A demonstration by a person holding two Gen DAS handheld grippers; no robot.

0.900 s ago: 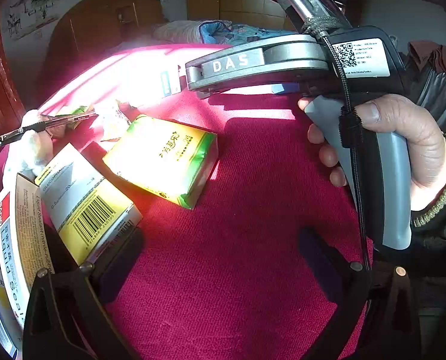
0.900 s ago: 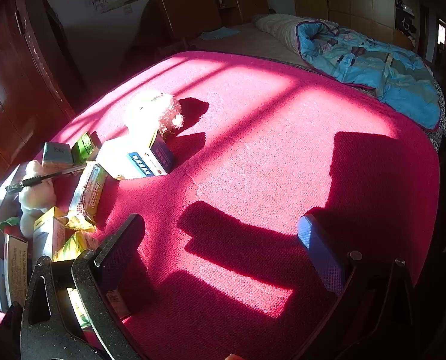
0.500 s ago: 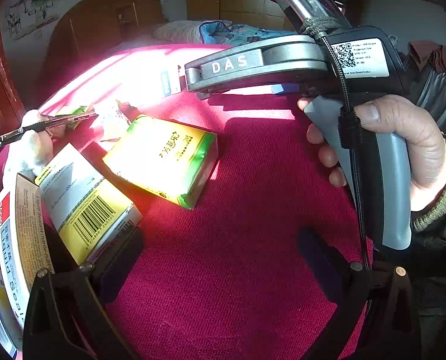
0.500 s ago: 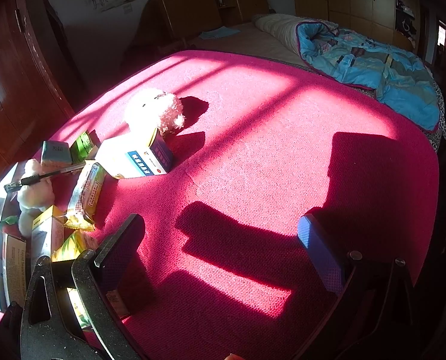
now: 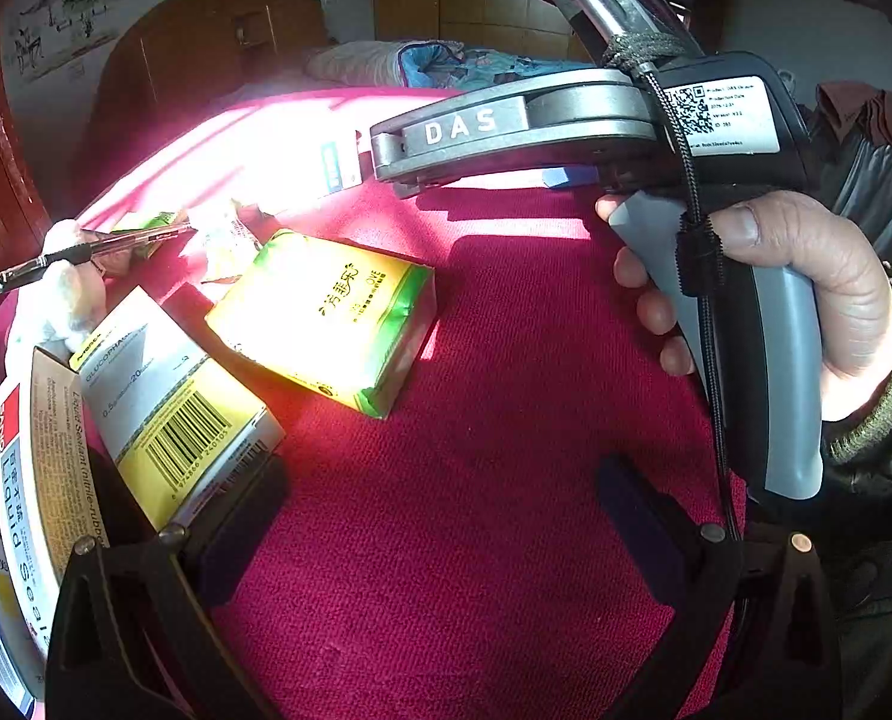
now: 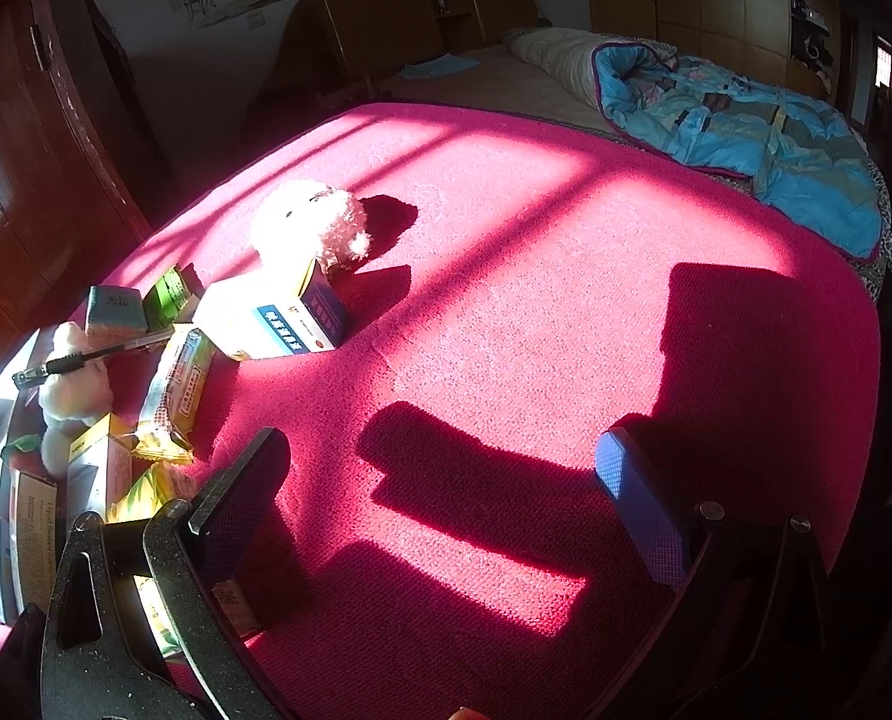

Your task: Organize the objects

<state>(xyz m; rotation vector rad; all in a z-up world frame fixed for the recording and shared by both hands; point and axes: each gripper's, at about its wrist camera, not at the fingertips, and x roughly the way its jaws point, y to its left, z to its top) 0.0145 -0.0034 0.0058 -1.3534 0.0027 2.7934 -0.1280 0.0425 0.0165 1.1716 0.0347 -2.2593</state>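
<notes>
Boxes and small items lie clustered on a red cloth [image 5: 476,450] at the left. A yellow-green tissue pack [image 5: 326,315] lies ahead of my left gripper [image 5: 440,516], which is open and empty. A yellow-white barcoded box [image 5: 176,402] touches its left finger. A black pen [image 5: 86,249] rests on a white plush toy [image 5: 56,300]. My right gripper [image 6: 440,492] is open and empty above the cloth; its body [image 5: 566,126] shows in the left wrist view. A white-blue box [image 6: 272,315] and a white plush toy [image 6: 308,222] lie far left of it.
A sealant box [image 5: 32,480] stands at the left edge. A snack packet [image 6: 176,384], a grey box [image 6: 113,309] and a green packet [image 6: 170,291] lie in the cluster. A blue quilt [image 6: 746,132] lies on the bed behind. A dark wardrobe [image 6: 26,150] stands left.
The right wrist view has shifted very slightly; the objects and the left gripper have not visibly moved.
</notes>
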